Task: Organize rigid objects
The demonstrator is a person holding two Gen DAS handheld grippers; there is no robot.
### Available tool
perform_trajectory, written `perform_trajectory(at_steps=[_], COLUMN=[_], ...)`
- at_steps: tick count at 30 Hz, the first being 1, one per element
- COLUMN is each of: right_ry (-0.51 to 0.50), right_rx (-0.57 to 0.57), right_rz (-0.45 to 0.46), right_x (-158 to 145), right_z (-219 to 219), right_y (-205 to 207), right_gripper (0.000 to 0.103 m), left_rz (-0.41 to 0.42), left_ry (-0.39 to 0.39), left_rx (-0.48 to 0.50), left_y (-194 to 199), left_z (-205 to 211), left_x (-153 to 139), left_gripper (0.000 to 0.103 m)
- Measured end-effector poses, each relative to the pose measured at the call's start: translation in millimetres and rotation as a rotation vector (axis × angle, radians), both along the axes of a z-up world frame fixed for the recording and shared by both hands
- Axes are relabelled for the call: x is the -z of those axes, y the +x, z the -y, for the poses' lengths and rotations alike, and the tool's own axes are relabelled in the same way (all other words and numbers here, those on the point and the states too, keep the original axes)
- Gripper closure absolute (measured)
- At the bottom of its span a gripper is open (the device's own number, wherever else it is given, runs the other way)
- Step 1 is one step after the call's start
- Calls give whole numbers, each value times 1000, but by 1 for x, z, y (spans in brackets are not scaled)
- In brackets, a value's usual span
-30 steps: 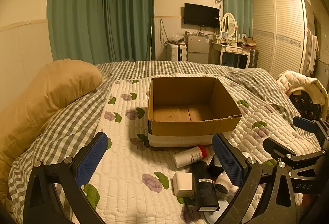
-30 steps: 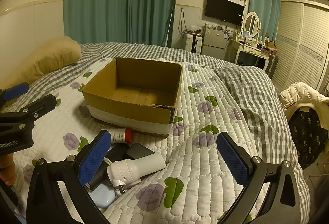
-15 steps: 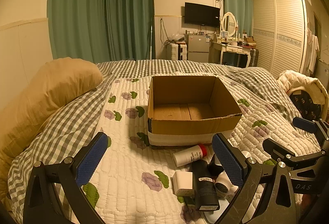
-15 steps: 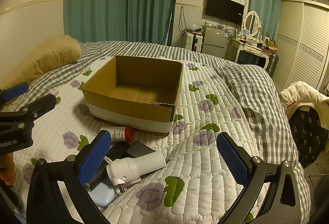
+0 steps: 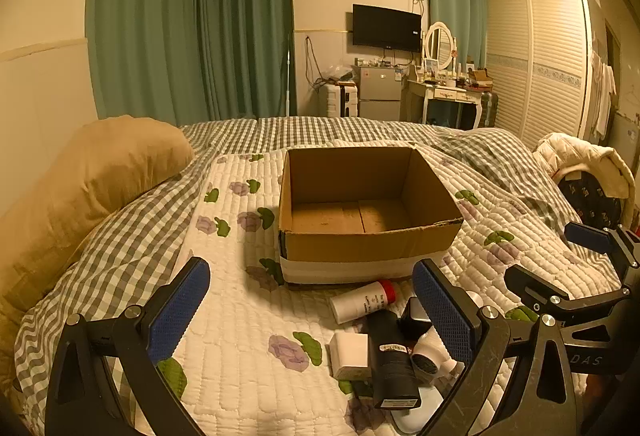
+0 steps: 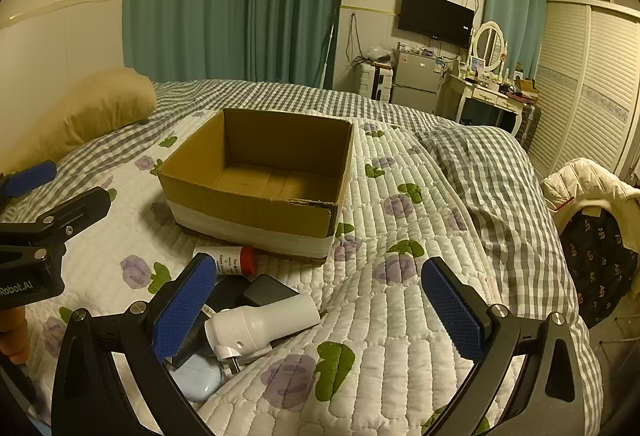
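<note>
An empty open cardboard box (image 5: 368, 236) (image 6: 240, 208) sits on the quilted bed. In front of it lies a pile: a white bottle with a red cap (image 5: 364, 302) (image 6: 234, 260), a small white box (image 5: 349, 354), a black tube (image 5: 392, 360), a white plug-in device (image 6: 260, 324) (image 5: 430, 354), a black adapter (image 6: 266, 290) and a pale blue case (image 6: 198, 380). My left gripper (image 5: 312, 304) is open and empty, just short of the pile. My right gripper (image 6: 320, 308) is open and empty, above the pile's right side.
A tan pillow (image 5: 92, 180) lies at the left on the checked duvet (image 5: 132, 236). A chair with a white jacket (image 6: 592, 192) stands off the bed's right edge. Green curtains, a dresser and a wardrobe line the far walls.
Both views have shifted slightly; the box and pile sit a little lower in frame. Nothing was taken hold of, and both grippers stay open.
</note>
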State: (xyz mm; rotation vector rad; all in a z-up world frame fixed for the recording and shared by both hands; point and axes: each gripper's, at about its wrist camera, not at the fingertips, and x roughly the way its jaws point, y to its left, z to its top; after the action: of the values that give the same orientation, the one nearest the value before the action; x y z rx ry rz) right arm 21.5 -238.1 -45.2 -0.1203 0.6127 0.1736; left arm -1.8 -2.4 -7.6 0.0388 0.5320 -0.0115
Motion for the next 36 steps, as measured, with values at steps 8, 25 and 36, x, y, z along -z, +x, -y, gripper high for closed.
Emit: perform_trajectory(at_steps=[8,25,36], right_ry=[-44,-33,-72], right_rx=[10,-10,-7], right_rz=[-31,-125,-164], right_x=[4,29,40], right_z=[2,9,5], right_y=[7,20,26], right_gripper=[0,0,0], left_rz=[-68,-445,-497], left_ry=[14,65,104], left_rx=[11,150,278], left_y=[12,52,61], left_z=[5,54,69], left_x=[14,108,120], left_gripper=[0,31,62])
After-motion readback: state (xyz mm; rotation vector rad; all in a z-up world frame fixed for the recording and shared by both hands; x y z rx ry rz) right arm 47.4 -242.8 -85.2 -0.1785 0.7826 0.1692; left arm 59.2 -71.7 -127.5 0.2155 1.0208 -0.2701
